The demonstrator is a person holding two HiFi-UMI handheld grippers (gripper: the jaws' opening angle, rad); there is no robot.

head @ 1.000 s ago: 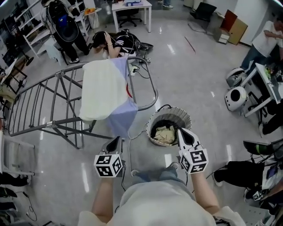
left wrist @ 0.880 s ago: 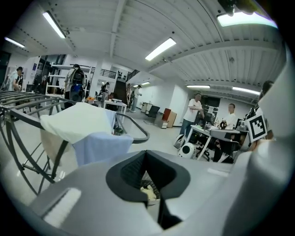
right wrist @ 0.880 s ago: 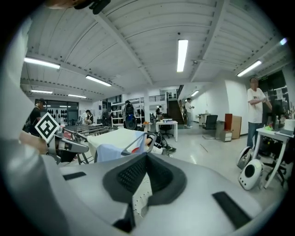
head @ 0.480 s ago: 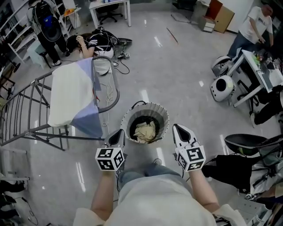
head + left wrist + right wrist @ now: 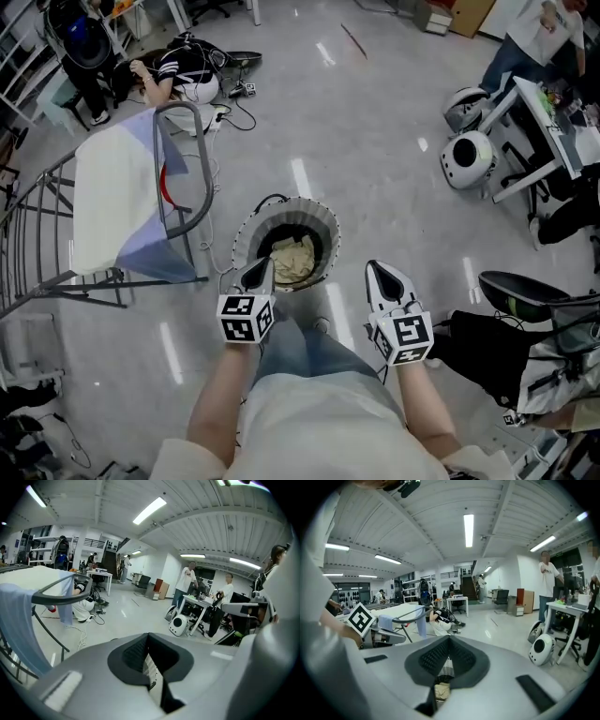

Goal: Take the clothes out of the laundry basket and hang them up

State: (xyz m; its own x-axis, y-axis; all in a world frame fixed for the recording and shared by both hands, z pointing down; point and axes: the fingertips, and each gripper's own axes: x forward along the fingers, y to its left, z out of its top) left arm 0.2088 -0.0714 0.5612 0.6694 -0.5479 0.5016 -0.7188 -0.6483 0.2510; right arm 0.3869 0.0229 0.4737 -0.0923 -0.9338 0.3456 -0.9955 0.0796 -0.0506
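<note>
A round slatted laundry basket (image 5: 323,231) stands on the floor just ahead of me, with pale yellow clothes (image 5: 292,259) crumpled inside. My left gripper (image 5: 257,274) hovers at the basket's near left rim, shut and empty. Level with it to the right of the basket, my right gripper (image 5: 383,278) is also shut and holds nothing. A grey drying rack (image 5: 178,169) stands at the left with a cream cloth (image 5: 108,202) and a light blue cloth (image 5: 150,262) draped over it. In the right gripper view the rack (image 5: 405,614) and the clothes (image 5: 442,690) show beyond the jaws.
A white cable (image 5: 214,192) trails on the floor between rack and basket. A round white robot unit (image 5: 467,157) and a desk (image 5: 548,122) stand at the right, a dark chair (image 5: 525,291) near right. A person (image 5: 183,70) crouches far left; others stand by the desk.
The view has swung left to right across the room, so the basket now sits centred straight ahead and closer. Both grippers stay shut and empty and now flank the basket's near rim.
</note>
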